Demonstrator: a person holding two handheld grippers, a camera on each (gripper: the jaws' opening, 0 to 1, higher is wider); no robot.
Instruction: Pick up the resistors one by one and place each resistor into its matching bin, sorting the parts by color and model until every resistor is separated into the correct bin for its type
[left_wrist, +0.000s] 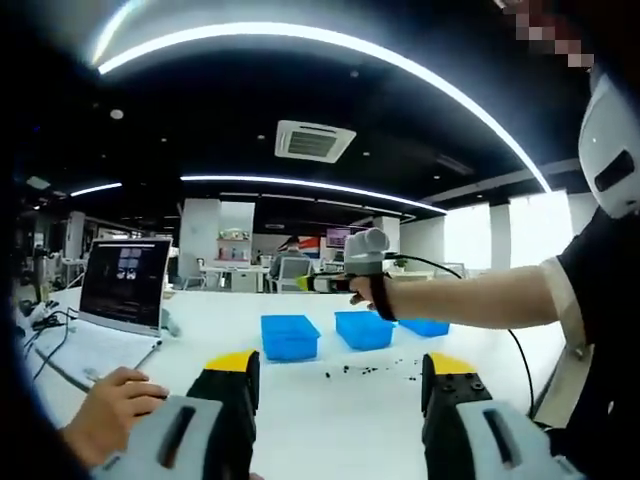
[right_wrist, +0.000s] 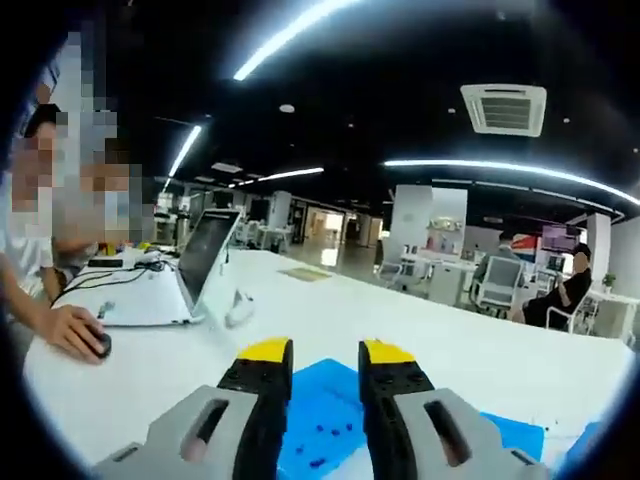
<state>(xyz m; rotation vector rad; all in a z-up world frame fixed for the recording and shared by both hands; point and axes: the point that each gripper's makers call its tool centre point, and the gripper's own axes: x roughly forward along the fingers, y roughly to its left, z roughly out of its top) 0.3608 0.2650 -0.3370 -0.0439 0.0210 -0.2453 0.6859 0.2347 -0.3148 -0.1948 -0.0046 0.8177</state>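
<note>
Just resistors (right_wrist: 330, 432) inside blue bin (right_wrist: 325, 385)

Both tools (left_wrist: 340, 385) (right_wrist: 327, 375) have grey bodies, black jaws and yellow tips.

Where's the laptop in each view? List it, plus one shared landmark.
Left gripper view: laptop at left, screen facing the camera.
Right gripper view: laptop left of centre, seen nearly side-on.
Shared landmark: the ceiling vent.

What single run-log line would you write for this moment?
left gripper: open, empty, above table | right gripper: jaws narrowly apart, nothing visible between, over blue bin | resistors: loose on table | three blue bins
</note>
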